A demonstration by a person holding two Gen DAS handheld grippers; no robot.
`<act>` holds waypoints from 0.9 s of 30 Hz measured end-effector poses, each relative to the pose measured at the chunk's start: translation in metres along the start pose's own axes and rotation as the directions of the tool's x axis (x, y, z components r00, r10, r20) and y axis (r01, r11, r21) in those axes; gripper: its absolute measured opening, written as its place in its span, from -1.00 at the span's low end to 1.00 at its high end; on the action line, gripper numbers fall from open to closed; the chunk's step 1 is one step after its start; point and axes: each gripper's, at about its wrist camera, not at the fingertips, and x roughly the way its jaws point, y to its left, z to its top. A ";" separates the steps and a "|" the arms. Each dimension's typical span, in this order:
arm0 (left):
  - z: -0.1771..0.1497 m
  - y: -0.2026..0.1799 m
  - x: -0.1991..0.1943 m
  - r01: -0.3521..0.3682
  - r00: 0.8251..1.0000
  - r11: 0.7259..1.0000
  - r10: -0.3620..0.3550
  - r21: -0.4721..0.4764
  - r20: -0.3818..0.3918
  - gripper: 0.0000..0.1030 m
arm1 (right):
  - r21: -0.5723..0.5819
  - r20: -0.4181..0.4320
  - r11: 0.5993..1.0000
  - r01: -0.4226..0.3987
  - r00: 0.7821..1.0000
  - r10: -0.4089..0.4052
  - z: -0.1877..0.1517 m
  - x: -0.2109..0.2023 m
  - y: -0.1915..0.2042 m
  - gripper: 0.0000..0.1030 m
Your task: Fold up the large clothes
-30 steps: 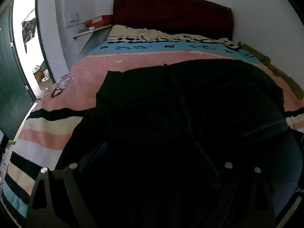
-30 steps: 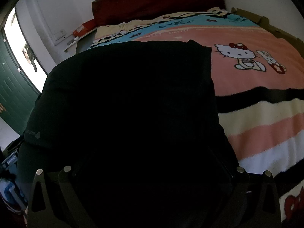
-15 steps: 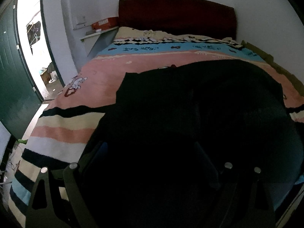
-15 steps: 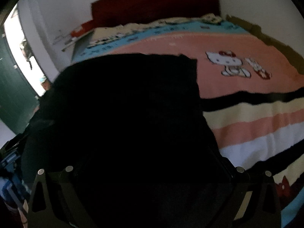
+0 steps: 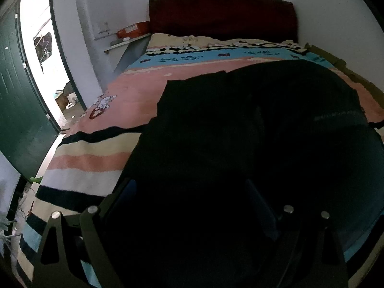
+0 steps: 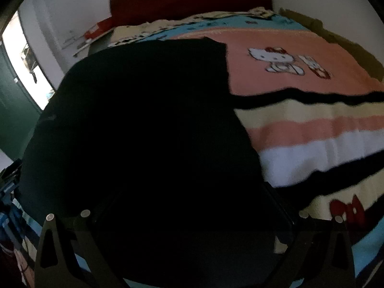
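The left hand-held gripper [image 5: 189,206] and the right hand-held gripper [image 6: 192,218] each sit low over the near hem of the black garment [image 5: 252,124]; dark cloth fills the space between their fingers, so I cannot tell whether either is clamped. The garment lies spread on the striped blanket [image 5: 91,160] of the bed. To fold well, probably carry both corners level toward the far edge near the headboard [image 5: 220,14], keeping the cloth taut and edges matched.

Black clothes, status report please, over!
Both grippers' jaws hidden under cloth, grip unclear. Black garment spread on striped blanket. Nothing in the way.
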 end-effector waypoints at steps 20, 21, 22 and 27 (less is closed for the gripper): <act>-0.006 -0.001 -0.009 -0.021 1.000 0.998 0.021 0.054 0.002 0.79 | 0.015 -0.005 1.000 0.005 1.000 -0.005 -0.004 -0.018 -0.026 0.98; -0.007 -0.001 -0.010 -0.024 1.000 0.998 0.023 0.059 0.009 0.79 | 0.014 -0.004 1.000 0.005 1.000 -0.005 -0.004 -0.019 -0.026 0.98; -0.007 -0.001 -0.011 -0.026 1.000 0.998 0.025 0.062 0.015 0.79 | 0.013 -0.003 1.000 0.007 1.000 -0.007 -0.004 -0.020 -0.027 0.98; -0.010 -0.003 -0.017 -0.034 0.999 0.997 0.031 0.076 0.041 0.79 | 0.012 0.002 1.000 0.007 1.000 -0.007 -0.005 -0.022 -0.031 0.98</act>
